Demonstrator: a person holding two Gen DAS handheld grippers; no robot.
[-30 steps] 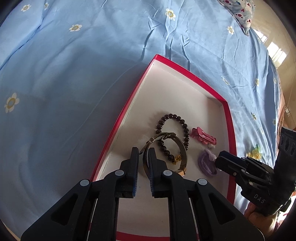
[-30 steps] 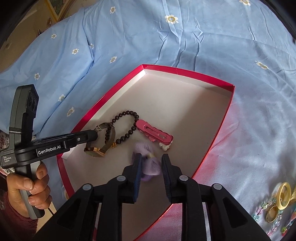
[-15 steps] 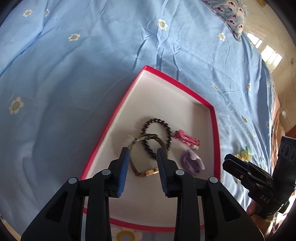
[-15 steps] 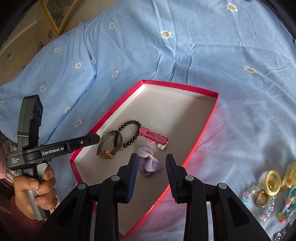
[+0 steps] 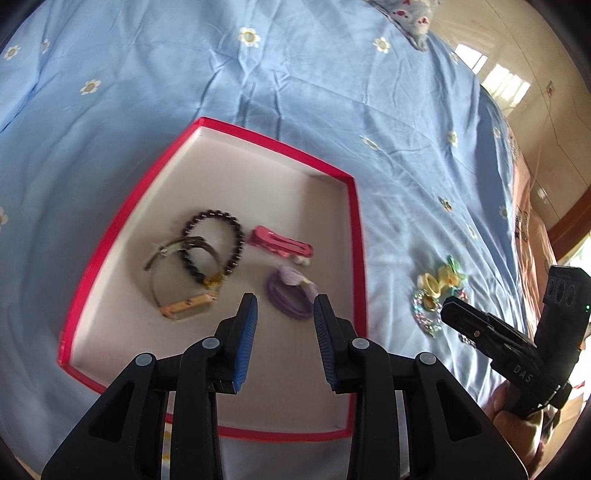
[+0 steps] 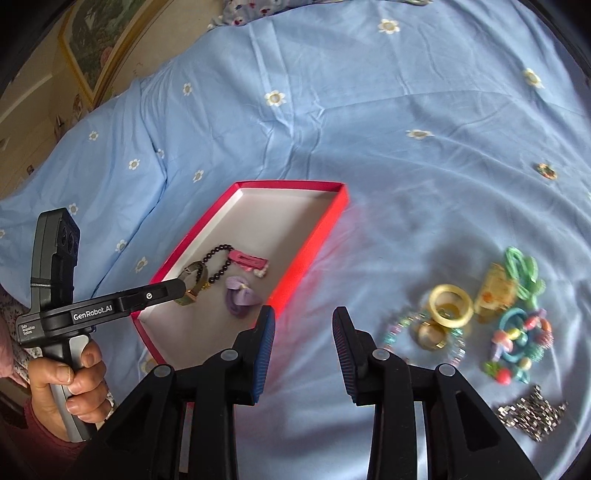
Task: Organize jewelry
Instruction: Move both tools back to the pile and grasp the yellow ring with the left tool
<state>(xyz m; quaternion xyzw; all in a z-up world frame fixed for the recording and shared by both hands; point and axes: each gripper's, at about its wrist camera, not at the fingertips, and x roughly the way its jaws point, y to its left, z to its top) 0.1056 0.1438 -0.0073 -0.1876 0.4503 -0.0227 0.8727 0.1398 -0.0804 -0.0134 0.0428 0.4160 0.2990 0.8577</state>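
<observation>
Bed: you work over a bed spread with a light blue sheet [image 6: 369, 122] that fills most of both views, creased and dotted with small white daisies.
Pillow: at the far edge you see a pillow [image 5: 413, 14] in a pale print with small red and dark figures.
Floor: past the bed's right edge in the left wrist view, you see a glossy tan floor [image 5: 535, 44] with bright window glare on it.
Wall: in the right wrist view's upper left corner, a framed picture [image 6: 99, 40] hangs on a cream wall.
Light: daylight, soft and even across the sheet.
</observation>
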